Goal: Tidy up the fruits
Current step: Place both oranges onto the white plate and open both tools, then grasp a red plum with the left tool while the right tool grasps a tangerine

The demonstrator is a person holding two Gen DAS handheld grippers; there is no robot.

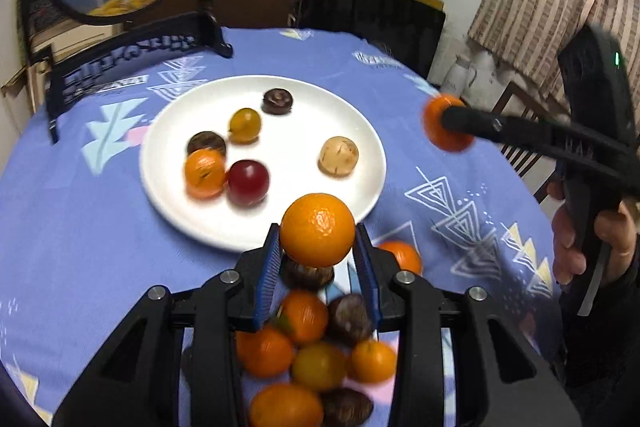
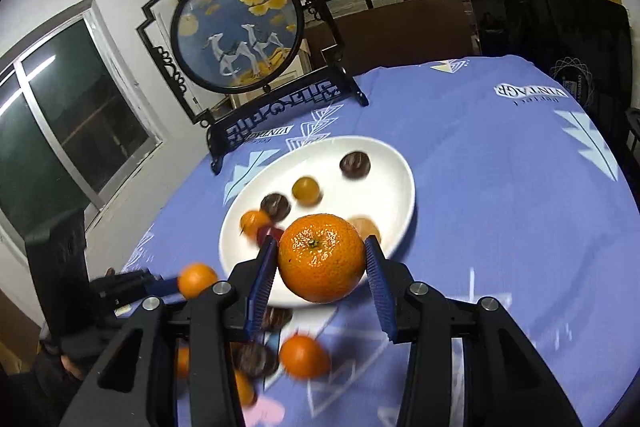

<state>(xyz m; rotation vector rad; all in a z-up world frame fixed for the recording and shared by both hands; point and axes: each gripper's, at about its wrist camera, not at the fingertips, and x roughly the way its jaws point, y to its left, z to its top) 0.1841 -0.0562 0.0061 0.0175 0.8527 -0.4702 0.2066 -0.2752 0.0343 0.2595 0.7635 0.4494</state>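
Note:
My left gripper (image 1: 318, 247) is shut on an orange (image 1: 317, 229) and holds it above the near rim of a white plate (image 1: 304, 131). My right gripper (image 2: 320, 263) is shut on a mandarin (image 2: 322, 257), also above the plate (image 2: 396, 167); it shows in the left wrist view (image 1: 448, 123) at the right. On the plate lie several fruits: an orange (image 1: 204, 173), a red one (image 1: 248, 183), a yellow one (image 1: 245, 125), a tan one (image 1: 338, 155) and dark ones (image 1: 277, 101). A pile of oranges and dark fruits (image 1: 316, 347) lies on the cloth below my left gripper.
The round table has a blue patterned cloth (image 2: 500, 187). A framed round screen on a black stand (image 2: 240, 31) stands at the far side, behind the plate. A chair (image 1: 520, 131) and curtain are to the right, shelves behind.

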